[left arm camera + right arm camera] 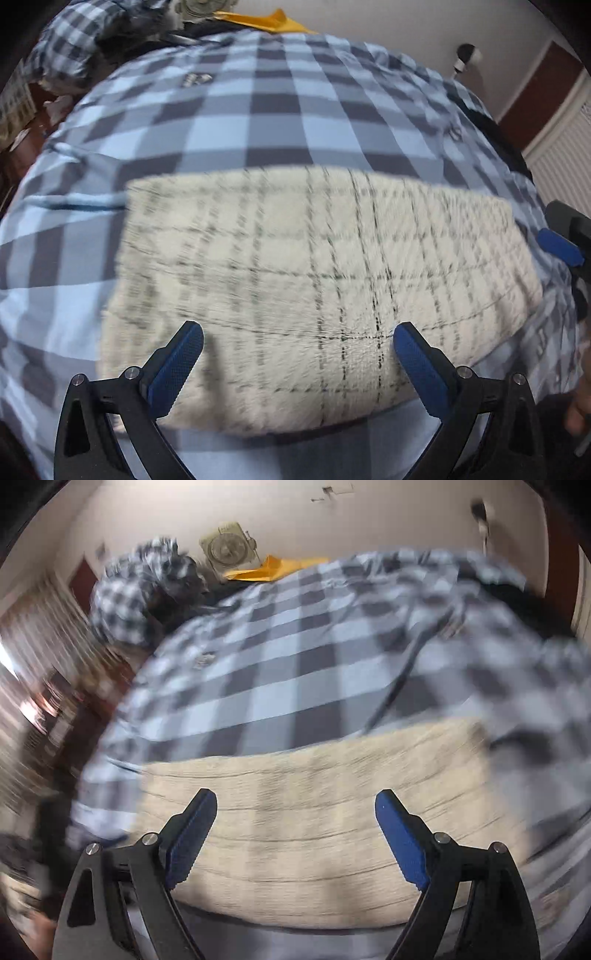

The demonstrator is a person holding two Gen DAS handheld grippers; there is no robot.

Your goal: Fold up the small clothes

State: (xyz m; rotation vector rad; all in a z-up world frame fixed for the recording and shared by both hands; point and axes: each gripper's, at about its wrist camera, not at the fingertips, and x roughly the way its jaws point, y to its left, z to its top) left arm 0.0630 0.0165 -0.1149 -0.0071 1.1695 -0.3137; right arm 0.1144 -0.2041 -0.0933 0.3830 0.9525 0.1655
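A cream fuzzy cloth with a thin dark grid pattern [314, 280] lies folded into a rectangle on a blue and grey checked bed cover [266, 110]. My left gripper [298, 336] is open and empty, just above the cloth's near part. The right gripper's blue pad shows at the left wrist view's right edge [559, 245]. In the right wrist view the same cloth [314, 830] lies below my right gripper [295, 805], which is open and empty. That view is blurred by motion.
A checked pillow [136, 598] lies at the far left of the bed. A small fan [227, 550] and a yellow cloth [273, 570] sit at the far edge. A wall and a dark red door frame [535, 92] stand on the right.
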